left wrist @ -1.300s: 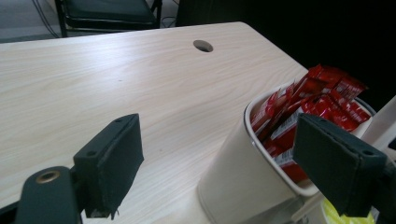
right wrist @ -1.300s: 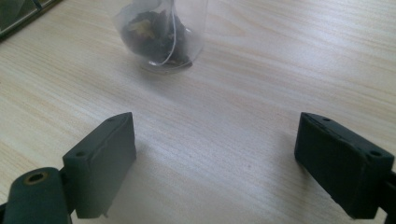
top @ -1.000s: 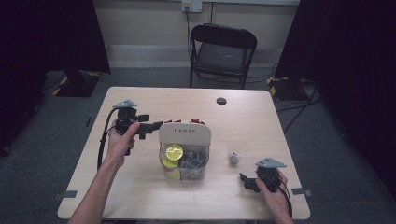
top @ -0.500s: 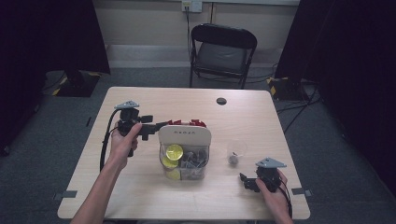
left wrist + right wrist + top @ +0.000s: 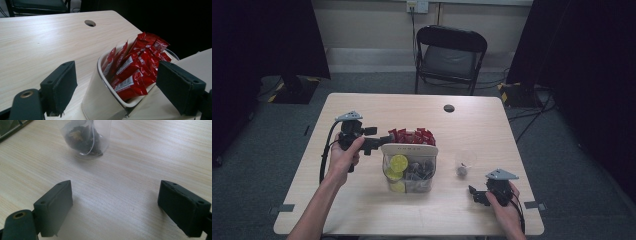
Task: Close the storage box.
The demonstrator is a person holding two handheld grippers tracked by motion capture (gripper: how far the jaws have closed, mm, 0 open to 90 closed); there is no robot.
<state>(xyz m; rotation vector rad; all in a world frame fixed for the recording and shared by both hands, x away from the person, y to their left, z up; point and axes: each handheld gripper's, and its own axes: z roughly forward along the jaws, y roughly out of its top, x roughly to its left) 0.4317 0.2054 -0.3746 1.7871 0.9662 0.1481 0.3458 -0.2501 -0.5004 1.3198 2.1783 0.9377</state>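
Nearest the person, the right gripper [image 5: 476,194] rests low at the table's [image 5: 362,210] front right corner, its jaws spread wide with only bare wood between them; a clear cup [image 5: 86,137] with a dark tea bag inside stands just beyond its tips, apart from them. Farther in, the left gripper [image 5: 384,141] is held above the table, jaws spread wide and gripping nothing, aimed at the white compartment [image 5: 100,100] of red packets [image 5: 136,66] at the back of the clear organiser [image 5: 409,170]. The packets stand just ahead of the open jaws, untouched. Beyond the table stands a black folding chair [image 5: 451,52].
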